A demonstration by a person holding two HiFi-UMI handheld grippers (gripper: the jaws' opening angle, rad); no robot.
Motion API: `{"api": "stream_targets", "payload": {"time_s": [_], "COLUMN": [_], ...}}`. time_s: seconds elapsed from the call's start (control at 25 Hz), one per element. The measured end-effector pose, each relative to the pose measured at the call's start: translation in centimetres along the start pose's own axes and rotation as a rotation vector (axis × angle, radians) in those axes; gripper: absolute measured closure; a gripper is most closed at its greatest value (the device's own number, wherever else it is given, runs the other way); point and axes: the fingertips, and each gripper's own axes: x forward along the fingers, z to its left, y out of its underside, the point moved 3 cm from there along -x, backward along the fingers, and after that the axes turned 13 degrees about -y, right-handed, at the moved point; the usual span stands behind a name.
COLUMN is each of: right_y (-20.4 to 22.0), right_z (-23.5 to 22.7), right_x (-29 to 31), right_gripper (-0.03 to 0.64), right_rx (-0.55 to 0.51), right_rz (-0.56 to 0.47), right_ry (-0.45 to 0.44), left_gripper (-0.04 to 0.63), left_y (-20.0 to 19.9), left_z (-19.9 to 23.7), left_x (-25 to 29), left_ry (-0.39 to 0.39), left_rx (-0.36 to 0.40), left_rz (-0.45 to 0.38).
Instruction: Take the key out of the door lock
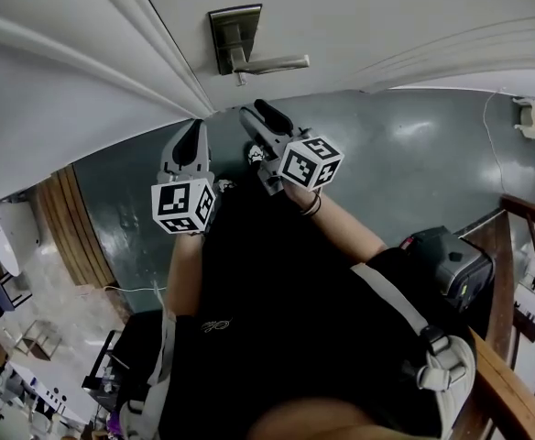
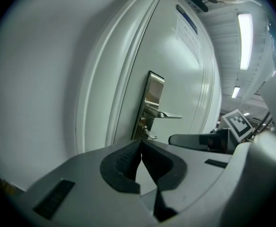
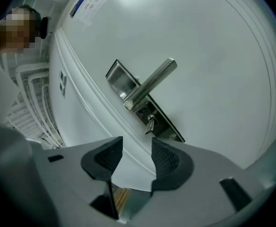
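While both grippers hover short of the white door, the key sits in its lock at the lower end of the metal plate, just under the lever handle and near the door's edge by the frame. The right gripper is released, its jaws apart with nothing between them and the key ahead of the gap. The left gripper is clenched, pads meeting on nothing. In the head view the key is probably the small nub under the handle.

Soft, even indoor light: ceiling tube lamps glow far right, pale glare lies on the grey floor, fisheye bending and dark corners in gripper views.
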Motion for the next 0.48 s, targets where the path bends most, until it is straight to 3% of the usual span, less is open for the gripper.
{"api": "stream_targets", "payload": {"time_s": [0.2,0.48], "right_y": [-1.2,-2.2], "right_z": [-1.5,-3.3], "right_x": [0.9,2.5], "right_gripper": [0.420,0.422], "right_rx": [0.063,0.263], "right_rz": [-0.047,-0.132], "right_ry": [-0.021,-0.039], "left_gripper": [0.572,0.572], "left_y": [0.0,-0.4], "left_z": [-0.9,-0.5], "left_x": [0.5,1.5], "left_ry": [-0.013,-0.071], "left_rx": [-0.005,-0.049], "left_rz": [0.009,0.003]}}
